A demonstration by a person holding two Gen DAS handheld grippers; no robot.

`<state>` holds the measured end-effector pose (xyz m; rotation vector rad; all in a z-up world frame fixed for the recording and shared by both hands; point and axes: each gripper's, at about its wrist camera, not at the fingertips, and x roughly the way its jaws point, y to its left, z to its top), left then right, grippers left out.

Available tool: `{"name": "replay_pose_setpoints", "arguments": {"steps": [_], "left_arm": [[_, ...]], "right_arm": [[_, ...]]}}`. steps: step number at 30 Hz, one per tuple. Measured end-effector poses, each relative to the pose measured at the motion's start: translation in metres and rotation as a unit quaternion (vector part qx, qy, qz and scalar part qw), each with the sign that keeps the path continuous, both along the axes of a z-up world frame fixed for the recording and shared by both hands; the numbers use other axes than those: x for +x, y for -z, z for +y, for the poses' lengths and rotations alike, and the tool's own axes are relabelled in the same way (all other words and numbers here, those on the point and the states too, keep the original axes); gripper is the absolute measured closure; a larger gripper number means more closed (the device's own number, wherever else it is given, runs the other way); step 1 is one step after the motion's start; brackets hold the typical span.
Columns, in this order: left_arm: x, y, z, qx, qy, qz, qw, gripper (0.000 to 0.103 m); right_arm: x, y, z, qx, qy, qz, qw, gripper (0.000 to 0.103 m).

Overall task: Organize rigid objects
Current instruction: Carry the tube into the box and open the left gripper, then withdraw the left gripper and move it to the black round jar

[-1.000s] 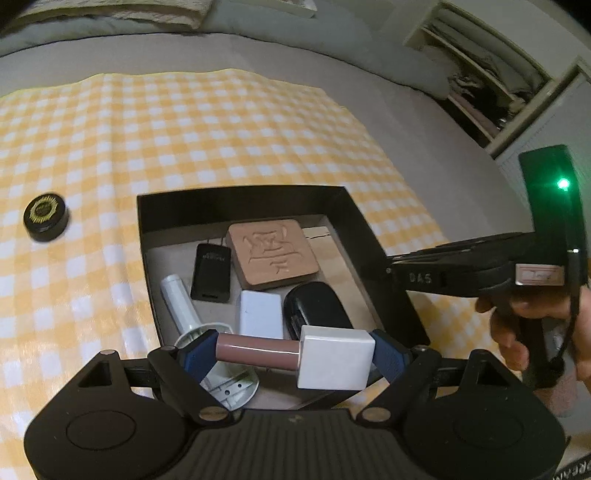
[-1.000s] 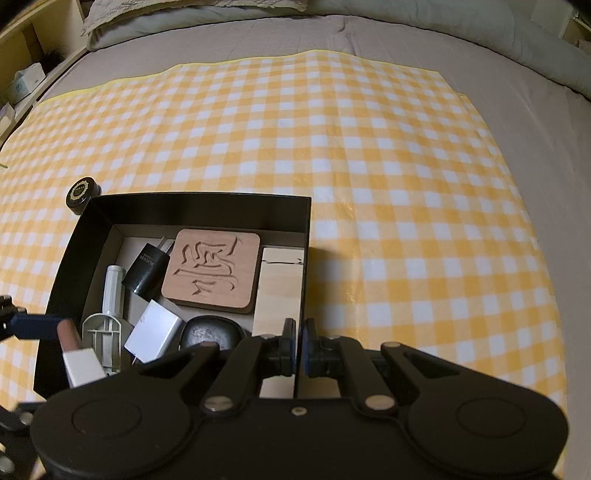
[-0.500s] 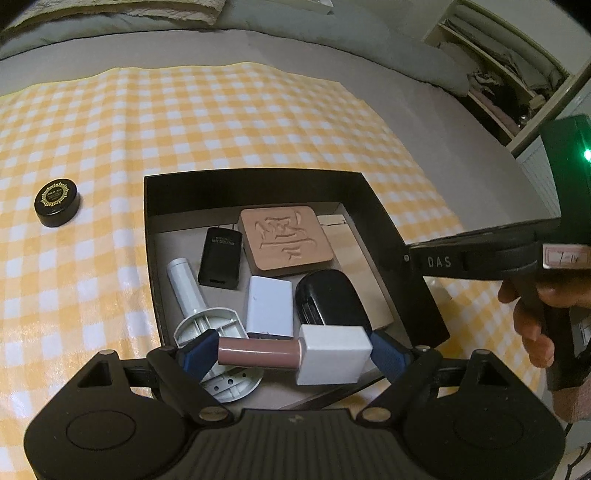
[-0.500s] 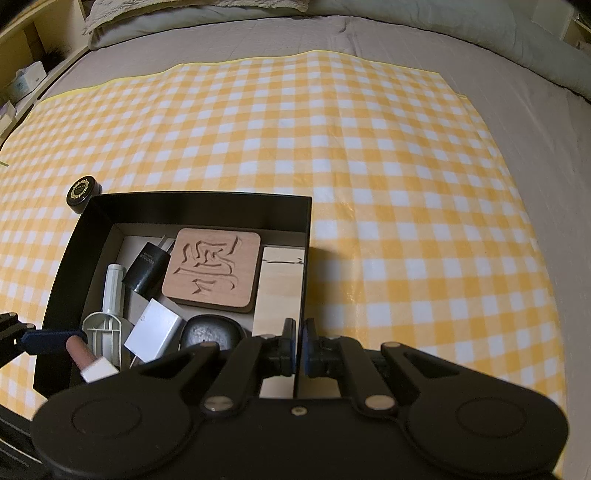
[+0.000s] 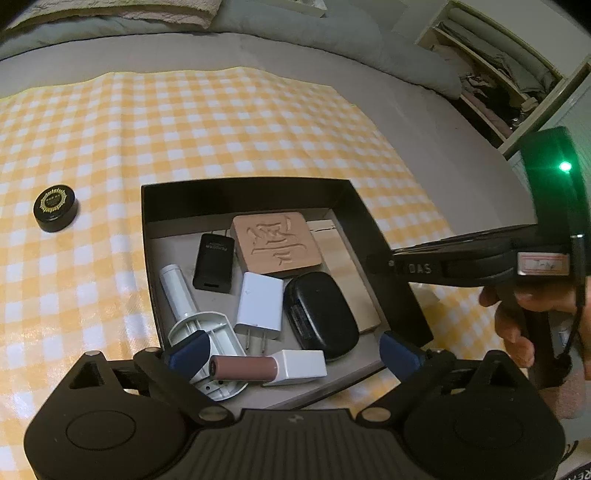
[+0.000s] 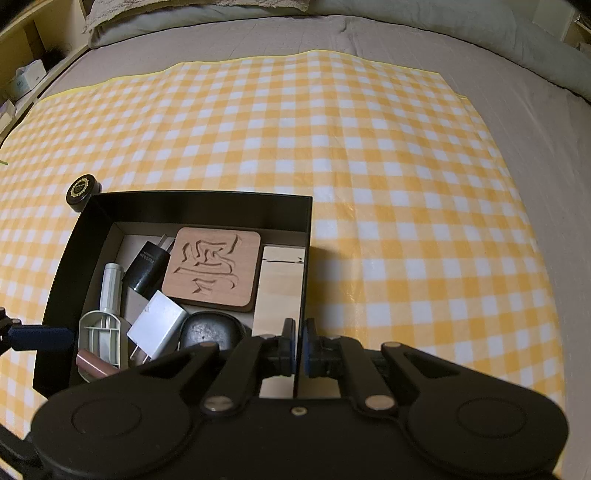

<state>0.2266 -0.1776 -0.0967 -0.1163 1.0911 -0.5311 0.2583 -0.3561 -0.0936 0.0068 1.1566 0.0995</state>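
A black box (image 5: 354,206) sits on the yellow checked cloth and holds a carved wooden coaster (image 5: 275,240), a black charger (image 5: 213,263), a white charger (image 5: 260,301), a black case (image 5: 319,314) and a white scoop (image 5: 192,310). A pink tube with a white cap (image 5: 267,367) lies in the box's near end. My left gripper (image 5: 291,354) is open above it, its fingers apart from the tube. My right gripper (image 6: 299,345) is shut on the box's right wall (image 6: 304,280). A round black tin (image 5: 55,207) lies on the cloth, left of the box.
The checked cloth (image 6: 406,184) covers a grey bed (image 6: 554,147). Pillows and a grey duvet (image 5: 332,33) lie at the far end. Open shelves (image 5: 498,74) stand at the right. A bare hand (image 5: 517,321) holds the right gripper's handle.
My left gripper has opened and let go of the pink tube, which now lies in the box's near end. My right gripper has stayed shut on the box wall.
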Motion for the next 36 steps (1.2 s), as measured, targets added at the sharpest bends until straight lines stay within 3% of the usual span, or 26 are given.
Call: {"name": "replay_pose_setpoints", "arguments": {"steps": [7, 13, 22, 28, 36], "left_arm": [[-0.008, -0.023, -0.002, -0.006, 0.027, -0.035, 0.999, 0.001], [-0.009, -0.054, 0.006, 0.008, 0.037, -0.115, 0.9926, 0.0], [0.022, -0.077, 0.05, 0.023, -0.026, -0.172, 0.9844, 0.0], [0.05, -0.073, 0.084, 0.059, -0.076, -0.202, 0.9745, 0.0], [0.092, -0.031, 0.11, 0.125, -0.092, -0.187, 0.9701, 0.0]], "right_arm": [[0.0, -0.001, 0.0, 0.0, 0.0, 0.0, 1.0, 0.098], [0.0, -0.001, 0.0, -0.002, -0.002, 0.0, 1.0, 0.098], [0.0, -0.001, 0.0, -0.004, -0.003, 0.0, 1.0, 0.099], [0.0, 0.0, 0.001, -0.009, -0.01, -0.002, 1.0, 0.099], [0.0, 0.0, 0.002, -0.009, -0.01, -0.002, 1.0, 0.099]]}}
